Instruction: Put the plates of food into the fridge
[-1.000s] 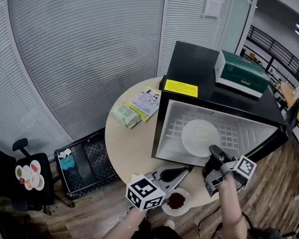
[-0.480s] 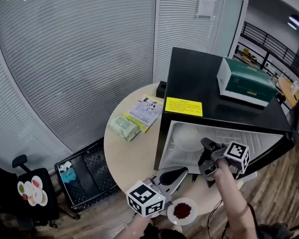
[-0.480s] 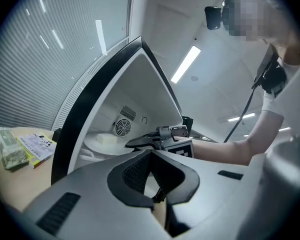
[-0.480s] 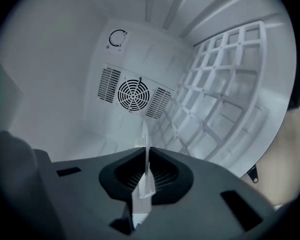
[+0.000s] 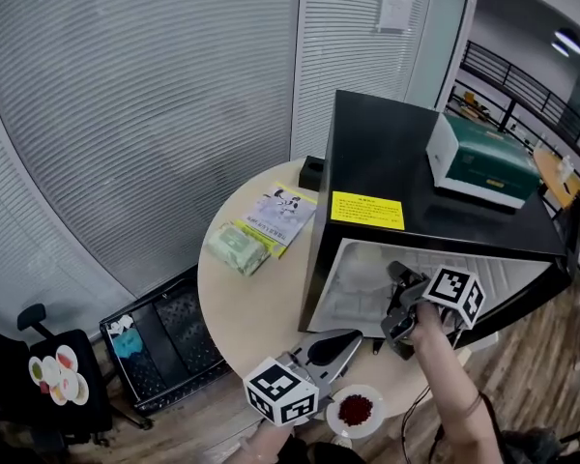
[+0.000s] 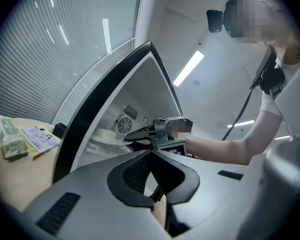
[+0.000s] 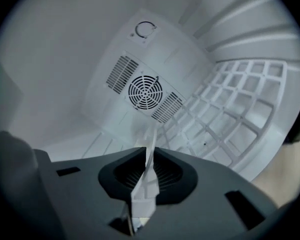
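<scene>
Opening right gripper [image 7: 149, 151] jaws around round white plate [image 7: 145, 184] rim inside black fridge [image 5: 387, 153]; left gripper [image 5: 348, 339] pressed together, empty; small white plate of red food [image 5: 355, 410], lower centre, not yet loaded.

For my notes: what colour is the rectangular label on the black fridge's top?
The rectangular label is yellow; head view.

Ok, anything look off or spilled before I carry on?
Nothing spilled or damaged. Only the plate of red food sits at the table's near edge, worth watching. Inside the fridge, the right gripper is opening its jaws with the rim of the white plate between them.
</scene>
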The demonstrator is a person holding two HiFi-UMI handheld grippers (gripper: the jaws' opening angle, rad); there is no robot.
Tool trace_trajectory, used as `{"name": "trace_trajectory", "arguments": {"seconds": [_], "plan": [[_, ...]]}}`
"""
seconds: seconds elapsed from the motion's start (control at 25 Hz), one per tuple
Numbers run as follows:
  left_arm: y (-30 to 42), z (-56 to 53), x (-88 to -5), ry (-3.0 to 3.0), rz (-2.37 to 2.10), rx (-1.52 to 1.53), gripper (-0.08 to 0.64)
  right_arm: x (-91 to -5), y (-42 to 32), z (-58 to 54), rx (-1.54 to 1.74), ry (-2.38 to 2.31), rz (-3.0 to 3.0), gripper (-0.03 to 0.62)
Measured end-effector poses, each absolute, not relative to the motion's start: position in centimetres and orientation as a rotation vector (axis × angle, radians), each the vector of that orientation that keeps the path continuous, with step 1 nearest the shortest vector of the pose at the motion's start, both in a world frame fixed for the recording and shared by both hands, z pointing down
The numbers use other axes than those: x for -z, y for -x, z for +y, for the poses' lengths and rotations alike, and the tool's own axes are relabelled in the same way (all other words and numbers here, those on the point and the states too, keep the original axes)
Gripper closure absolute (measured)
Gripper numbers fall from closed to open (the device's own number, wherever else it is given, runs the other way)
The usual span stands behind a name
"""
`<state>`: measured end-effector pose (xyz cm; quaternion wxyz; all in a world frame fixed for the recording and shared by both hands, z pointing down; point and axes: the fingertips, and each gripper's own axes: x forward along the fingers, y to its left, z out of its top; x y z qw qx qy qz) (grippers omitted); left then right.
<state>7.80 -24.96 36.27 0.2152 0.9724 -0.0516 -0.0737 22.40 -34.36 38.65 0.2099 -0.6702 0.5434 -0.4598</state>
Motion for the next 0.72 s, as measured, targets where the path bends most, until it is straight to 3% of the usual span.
{"name": "trace_trajectory", "arguments": {"seconds": [0.08, 0.2, 0.4, 0.72], "plan": [[-7.8, -24.7, -36.0, -2.691, -0.121, 0.217, 0.555, -38.0, -22.3, -34.5, 1.212, 1.989, 1.592, 0.554], [-7.7, -24.4, -35.6, -2.684, -0.098, 0.24, 0.555, -37.5, -21.9, -34.6, 1.115, 2.139, 1.699, 0.462], [-7.3, -24.1, -35.5, -2.683, -0.089, 0.243, 0.555, -38.4, -20.8, -34.4, 1.024, 2.346, 1.93, 0.385], [-7.0, -22.9, -35.5, -2.67, -0.057, 0.249, 0.555, -38.6, -20.9, -34.1, 0.773, 2.638, 2.225, 0.327]]}}
